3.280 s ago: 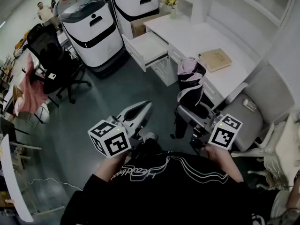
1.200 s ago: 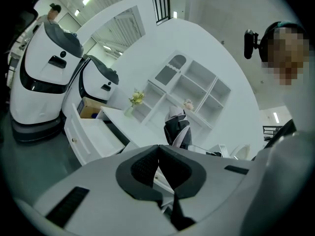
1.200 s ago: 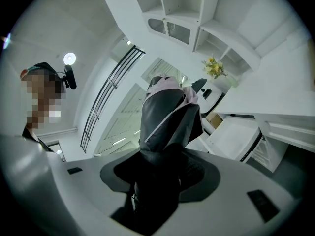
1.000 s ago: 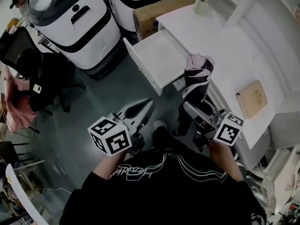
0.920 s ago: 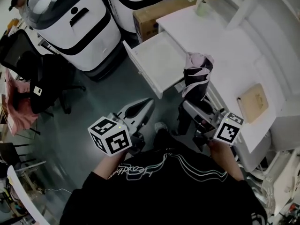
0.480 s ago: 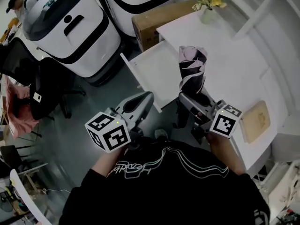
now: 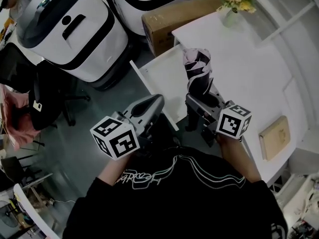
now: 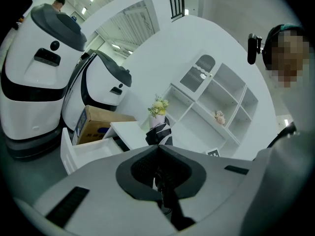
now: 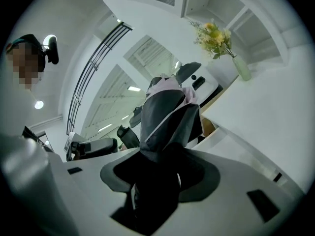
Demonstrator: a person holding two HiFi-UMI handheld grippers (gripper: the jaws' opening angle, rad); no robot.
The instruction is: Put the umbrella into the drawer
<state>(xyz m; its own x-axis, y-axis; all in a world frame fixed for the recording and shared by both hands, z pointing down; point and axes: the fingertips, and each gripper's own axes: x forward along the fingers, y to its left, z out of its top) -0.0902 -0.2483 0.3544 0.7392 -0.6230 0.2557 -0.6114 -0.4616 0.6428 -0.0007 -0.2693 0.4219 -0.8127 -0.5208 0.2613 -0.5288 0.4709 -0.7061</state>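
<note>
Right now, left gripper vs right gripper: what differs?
The left gripper has its jaws together with nothing between them; the right gripper has its jaws wide, clamped on the folded umbrella. The left gripper sits by the open drawer's front; the right gripper holds the umbrella upright near the desk edge. Both carry marker cubes.

**Umbrella**: folded cloth, black with pale pink panels, matt and creased.
**Right gripper** and **left gripper**: smooth light-grey plastic fingers with a slight sheen, and darker matt recesses.
**Drawer** and **counter**: smooth white board with a matt finish, probably painted or laminated.
**Box**: dull brown cardboard.
**Machines**: glossy white plastic shells with black bands.
**Floor**: dark, smooth and faintly reflective.
</note>
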